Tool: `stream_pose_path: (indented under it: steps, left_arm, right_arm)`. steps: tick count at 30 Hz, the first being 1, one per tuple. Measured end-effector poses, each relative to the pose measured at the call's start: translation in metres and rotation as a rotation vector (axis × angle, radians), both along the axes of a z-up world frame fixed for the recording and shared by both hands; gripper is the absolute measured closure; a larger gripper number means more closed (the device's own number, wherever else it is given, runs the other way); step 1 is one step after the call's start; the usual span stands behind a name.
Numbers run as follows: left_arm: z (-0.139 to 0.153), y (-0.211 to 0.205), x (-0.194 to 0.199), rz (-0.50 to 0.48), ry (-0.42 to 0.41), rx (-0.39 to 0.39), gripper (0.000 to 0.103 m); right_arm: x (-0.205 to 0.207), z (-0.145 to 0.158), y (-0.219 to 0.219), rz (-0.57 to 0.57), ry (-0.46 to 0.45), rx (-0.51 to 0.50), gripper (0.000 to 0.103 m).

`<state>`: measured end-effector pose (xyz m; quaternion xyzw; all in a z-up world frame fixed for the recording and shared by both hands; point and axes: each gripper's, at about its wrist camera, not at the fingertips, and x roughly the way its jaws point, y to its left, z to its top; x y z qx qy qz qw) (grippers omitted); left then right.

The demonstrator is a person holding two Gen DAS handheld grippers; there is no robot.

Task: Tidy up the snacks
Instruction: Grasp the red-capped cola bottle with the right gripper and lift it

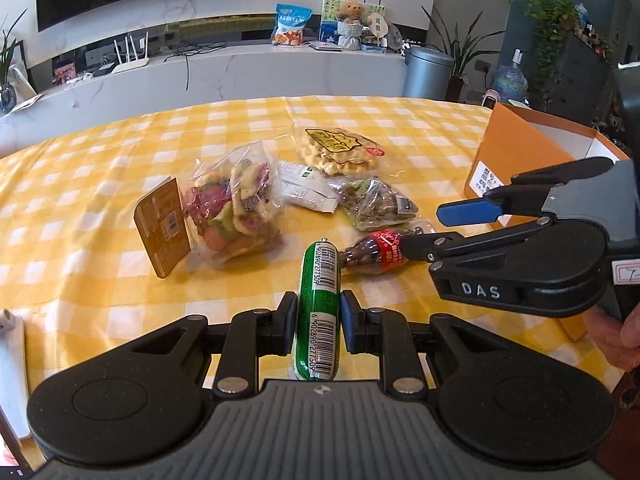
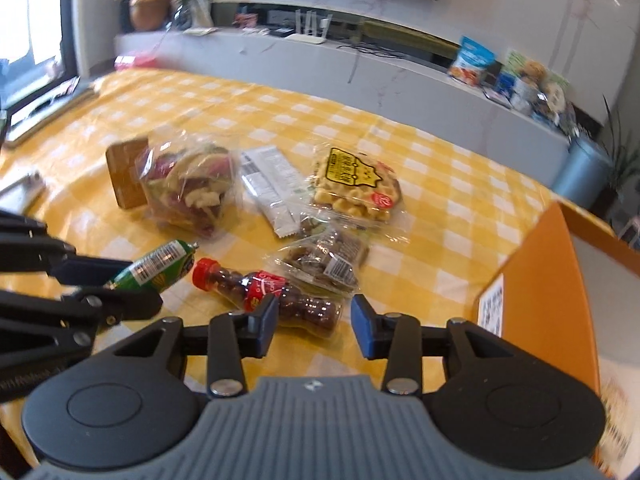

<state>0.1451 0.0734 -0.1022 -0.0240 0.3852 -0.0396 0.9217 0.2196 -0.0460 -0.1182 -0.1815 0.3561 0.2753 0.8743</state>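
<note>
We note that only the left wrist view shows a person's hand behind the right gripper, and the open top of the orange cardboard box beyond that gripper. Only the right wrist view shows the box's side with its white label, just right of that gripper's own fingers.

The left gripper is clamped on a green plastic-wrapped sausage stick with white barcodes; both pads press its sides, and the stick projects forward past the fingertips. In the right wrist view the same stick sticks out of the left gripper at the left edge.

The right gripper stands partly open and grips nothing. The small clear cola-shaped bottle of brown candies with red cap and label lies on the yellow-and-white checked tablecloth, its base between the pads. We cannot tell whether the left pad touches it.

Ahead of both grippers lie a clear bag of mixed dried fruit, a white sachet, a waffle packet and a clear bag of brown pieces.
</note>
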Motion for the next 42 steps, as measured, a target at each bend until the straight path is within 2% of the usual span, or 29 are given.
stream_pose_path:
  steps: [2, 10, 13, 15, 16, 19, 21, 26, 31, 42]
  left_arm:
    - [-0.002, 0.001, 0.002, 0.002, 0.002, -0.007, 0.078]
    - [-0.006, 0.007, 0.008, 0.021, 0.016, -0.027, 0.078]
    - [-0.006, 0.009, 0.011, 0.032, 0.019, -0.035, 0.078]
    - [-0.006, 0.01, 0.012, 0.041, 0.021, -0.034, 0.078]
    - [-0.007, 0.011, 0.012, 0.042, 0.022, -0.034, 0.078]
    - [-0.007, 0.012, 0.011, 0.046, 0.029, -0.039, 0.078]
    - [-0.007, 0.013, 0.011, 0.053, 0.031, -0.038, 0.078]
    - [-0.008, 0.015, 0.015, 0.077, 0.051, -0.04, 0.078]
    - [-0.01, 0.02, 0.018, 0.108, 0.068, -0.047, 0.078]
    - [-0.012, 0.036, 0.02, 0.159, 0.084, -0.16, 0.078]
  right_arm:
    - [0.002, -0.001, 0.004, 0.028, -0.008, -0.02, 0.062]
    - [0.011, -0.01, 0.016, 0.132, -0.004, -0.059, 0.044]
    - [0.014, -0.014, 0.018, 0.134, -0.001, -0.068, 0.044]
    - [0.015, -0.015, 0.019, 0.135, 0.014, -0.071, 0.047]
    - [0.014, -0.016, 0.019, 0.139, 0.022, -0.074, 0.053]
    - [0.008, -0.016, 0.02, 0.152, 0.018, -0.093, 0.061]
    - [0.0, -0.015, 0.02, 0.166, 0.019, -0.102, 0.071]
    - [-0.015, -0.01, 0.018, 0.204, 0.089, -0.06, 0.072]
    - [-0.012, -0.011, 0.024, 0.154, 0.062, -0.033, 0.066]
    - [0.004, -0.022, 0.032, 0.086, 0.092, 0.04, 0.068]
